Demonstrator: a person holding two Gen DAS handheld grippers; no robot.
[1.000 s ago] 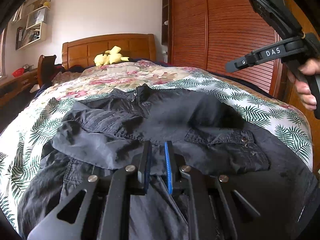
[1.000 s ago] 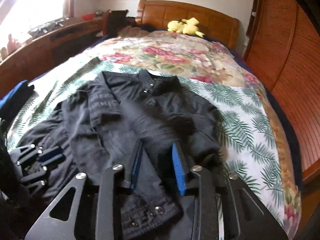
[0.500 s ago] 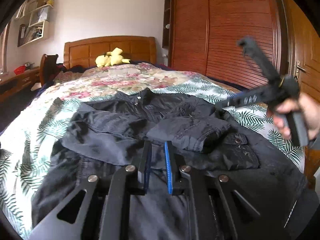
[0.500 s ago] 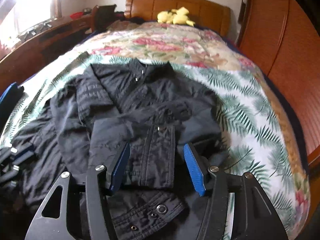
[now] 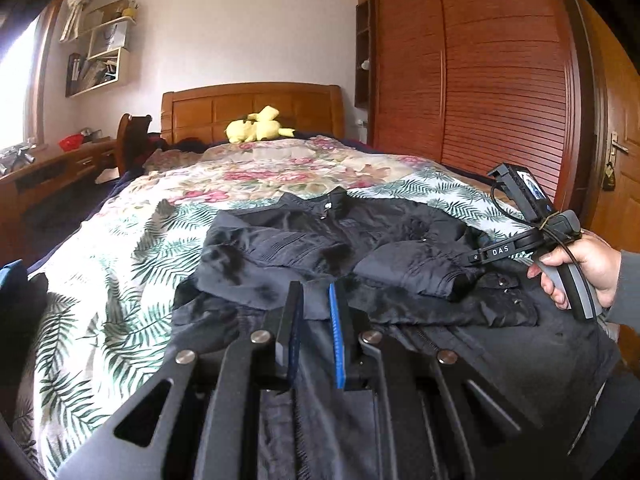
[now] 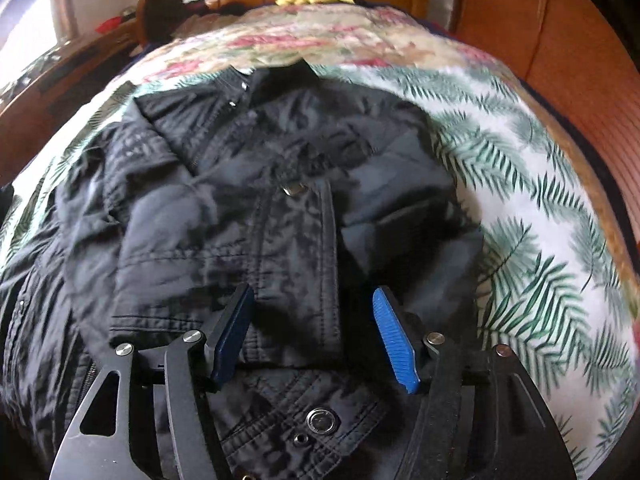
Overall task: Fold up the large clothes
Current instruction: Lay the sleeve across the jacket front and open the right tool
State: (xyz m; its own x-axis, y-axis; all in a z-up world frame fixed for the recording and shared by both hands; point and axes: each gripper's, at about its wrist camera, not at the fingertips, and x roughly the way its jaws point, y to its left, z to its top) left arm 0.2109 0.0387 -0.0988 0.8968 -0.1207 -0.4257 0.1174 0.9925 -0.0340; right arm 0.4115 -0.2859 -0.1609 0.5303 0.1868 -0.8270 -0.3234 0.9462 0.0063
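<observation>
A black jacket [image 5: 304, 240] lies front-up on the bed, collar toward the headboard. Its right sleeve [image 6: 256, 248] is folded across the chest, with the cuff lying between the pads of my right gripper [image 6: 312, 290]. That gripper's jaws are opening and the blue pads [image 6: 394, 340] stand clear of the cloth. In the left wrist view a hand [image 5: 588, 264] holds that gripper low over the sleeve. My left gripper [image 5: 315, 286] hovers over the jacket's lower part. It is nearly closed, and I see nothing pinched in its narrow gap.
The bedspread [image 5: 120, 280] has a palm-leaf and flower print. A yellow plush toy [image 5: 260, 128] sits by the wooden headboard [image 5: 248, 108]. A wooden wardrobe [image 5: 480, 80] stands on the right, a desk [image 5: 48, 172] on the left. Dark clothing [image 5: 20, 292] lies at the bed's left edge.
The right gripper came down from high up, laid the sleeve across the jacket's front and spread its jaws off the cuff. The left gripper drew back and slightly up, still nearly closed.
</observation>
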